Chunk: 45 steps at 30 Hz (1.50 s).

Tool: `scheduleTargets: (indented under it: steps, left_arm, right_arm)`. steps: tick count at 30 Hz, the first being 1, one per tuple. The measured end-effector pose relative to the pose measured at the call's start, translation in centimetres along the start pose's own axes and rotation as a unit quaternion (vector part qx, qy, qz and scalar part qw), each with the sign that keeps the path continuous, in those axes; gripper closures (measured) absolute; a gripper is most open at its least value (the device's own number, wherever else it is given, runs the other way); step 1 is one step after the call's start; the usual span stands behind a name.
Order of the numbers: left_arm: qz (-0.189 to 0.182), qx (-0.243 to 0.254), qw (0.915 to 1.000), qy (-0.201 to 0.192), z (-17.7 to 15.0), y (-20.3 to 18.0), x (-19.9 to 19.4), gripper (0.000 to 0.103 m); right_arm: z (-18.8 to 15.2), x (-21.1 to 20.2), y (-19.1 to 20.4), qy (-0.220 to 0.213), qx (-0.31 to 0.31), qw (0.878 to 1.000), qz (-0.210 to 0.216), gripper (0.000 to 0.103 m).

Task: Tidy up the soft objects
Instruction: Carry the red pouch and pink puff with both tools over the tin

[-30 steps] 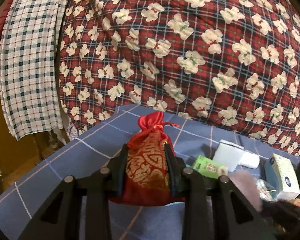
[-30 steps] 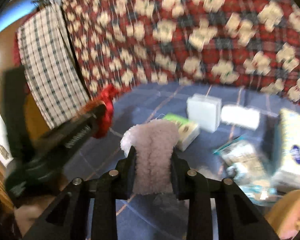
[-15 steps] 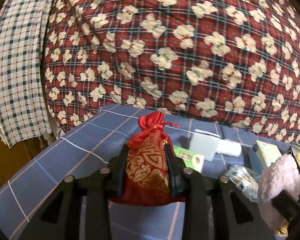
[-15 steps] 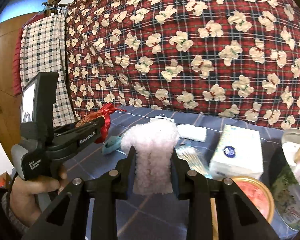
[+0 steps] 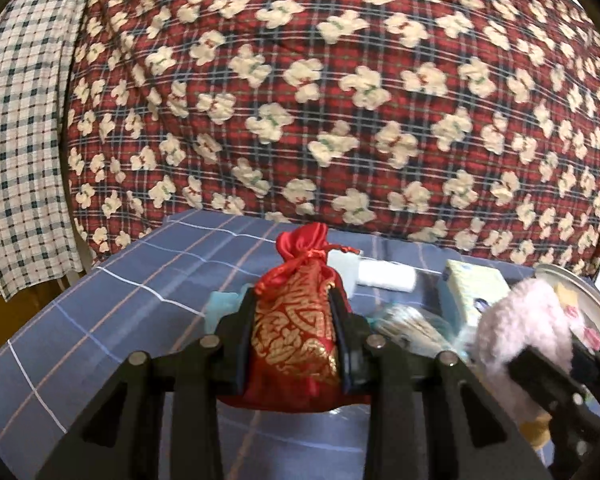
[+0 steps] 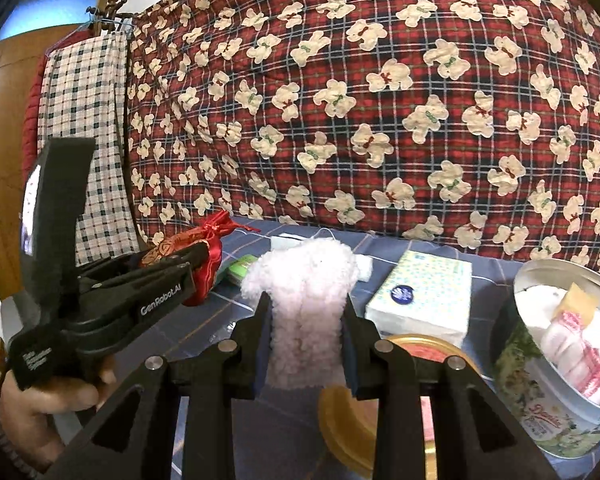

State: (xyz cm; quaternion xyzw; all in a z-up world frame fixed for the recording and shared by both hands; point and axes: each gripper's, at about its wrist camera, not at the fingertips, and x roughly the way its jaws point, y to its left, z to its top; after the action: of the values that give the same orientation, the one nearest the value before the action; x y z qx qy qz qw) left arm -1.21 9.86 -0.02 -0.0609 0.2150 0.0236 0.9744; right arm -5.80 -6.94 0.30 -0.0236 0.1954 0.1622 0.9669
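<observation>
Jaws of the left gripper [image 5: 294, 344] pinch a red and gold drawstring pouch [image 5: 296, 320], held upright above the blue checked desk [image 5: 100, 304]; the pouch's lower end is cut off behind the gripper frame. Jaws of the right gripper [image 6: 306, 344] are pressed against a pale fluffy piece [image 6: 304, 300], also held clear of the desk, its base hidden between them. In the right wrist view a hand [image 6: 40, 404] grips the left tool, partly cut off at the frame edge. A tissue pack [image 6: 424, 300] lies beside an open round tin [image 6: 548, 408], whose contents are hard to identify. A yellow lid [image 6: 348, 420] sits largely hidden behind the right gripper. Behind the desk hangs a red bear-print quilt [image 6: 380, 100].
</observation>
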Motion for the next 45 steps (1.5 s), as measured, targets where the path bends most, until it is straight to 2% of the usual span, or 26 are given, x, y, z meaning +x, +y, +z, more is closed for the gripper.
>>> scheduleTargets:
  steps: [15,22,45]
  left_arm:
    - [-0.028,0.009,0.9996,-0.002,-2.1,-4.1,-2.9,0.071]
    - [-0.046,0.023,0.9987,0.0,-2.7,-6.2,-3.8,0.071]
    - [-0.101,0.054,0.9934,0.007,-3.9,-12.9,-5.4,0.071]
  right_arm:
    - [-1.3,-2.9,-1.2,-0.021,0.0,0.999,-0.026,0.07]
    - [-1.8,-4.9,-3.2,-0.046,0.007,0.998,-0.053,0.07]
    - [-2.6,-9.0,-10.4,-0.063,0.047,0.99,-0.121,0.07]
